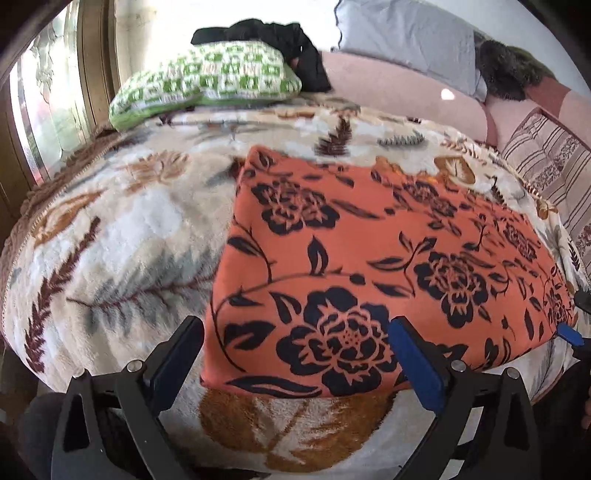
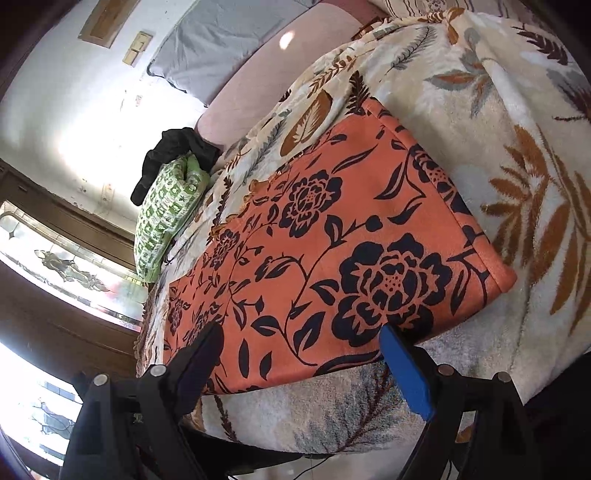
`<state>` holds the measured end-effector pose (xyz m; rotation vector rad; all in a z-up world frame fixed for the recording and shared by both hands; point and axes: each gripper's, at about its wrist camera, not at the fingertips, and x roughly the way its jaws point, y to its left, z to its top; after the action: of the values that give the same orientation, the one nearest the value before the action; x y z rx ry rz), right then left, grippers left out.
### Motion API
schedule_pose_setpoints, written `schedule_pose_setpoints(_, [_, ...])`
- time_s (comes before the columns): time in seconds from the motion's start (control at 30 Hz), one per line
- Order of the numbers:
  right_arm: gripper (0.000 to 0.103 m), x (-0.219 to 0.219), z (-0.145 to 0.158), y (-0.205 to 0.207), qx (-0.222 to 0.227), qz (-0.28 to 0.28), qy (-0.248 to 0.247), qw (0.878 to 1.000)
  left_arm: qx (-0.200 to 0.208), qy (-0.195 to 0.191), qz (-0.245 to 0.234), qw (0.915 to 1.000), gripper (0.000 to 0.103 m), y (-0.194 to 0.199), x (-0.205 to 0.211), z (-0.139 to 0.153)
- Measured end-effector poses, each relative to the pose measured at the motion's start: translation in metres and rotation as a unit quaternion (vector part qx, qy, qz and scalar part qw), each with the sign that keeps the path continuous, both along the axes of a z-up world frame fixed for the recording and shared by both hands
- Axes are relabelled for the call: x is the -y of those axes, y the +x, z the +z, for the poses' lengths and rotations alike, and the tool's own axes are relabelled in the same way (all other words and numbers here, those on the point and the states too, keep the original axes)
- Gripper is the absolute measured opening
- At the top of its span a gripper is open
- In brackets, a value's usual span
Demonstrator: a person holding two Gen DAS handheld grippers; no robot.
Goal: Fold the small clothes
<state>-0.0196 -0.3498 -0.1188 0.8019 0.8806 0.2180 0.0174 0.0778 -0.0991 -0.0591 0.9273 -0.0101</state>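
Note:
An orange garment with black flowers (image 1: 373, 258) lies flat on the leaf-patterned blanket (image 1: 122, 229), folded into a rough rectangle. My left gripper (image 1: 295, 332) is open, its fingers straddling the garment's near left corner just above it. In the right wrist view the same garment (image 2: 332, 243) lies before my right gripper (image 2: 301, 339), which is open at the garment's near edge. The tip of the right gripper (image 1: 572, 332) shows at the garment's right edge in the left wrist view. Neither gripper holds anything.
A green and white folded cloth (image 1: 207, 81) with a black garment (image 1: 295, 48) on it lies at the far side of the bed. A pink bolster (image 1: 402, 92), grey pillow (image 1: 406, 33) and striped cushion (image 1: 554, 166) lie beyond. A window (image 1: 48, 96) is at left.

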Motion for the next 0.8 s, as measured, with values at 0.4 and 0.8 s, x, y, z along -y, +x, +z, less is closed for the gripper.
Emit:
schedule_pose_setpoints(0.4, [0.090,0.002,0.029,0.056,0.025,0.022,0.032,0.999,-0.021,-0.005,0.011,0.9997,0.100,0.010,-0.005,-0.018])
schedule_pose_setpoints(0.8, [0.091,0.026,0.026,0.186,-0.039,-0.001,0.025,0.999,-0.024,-0.012,0.013,0.9995,0.100,0.011,-0.011,-0.019])
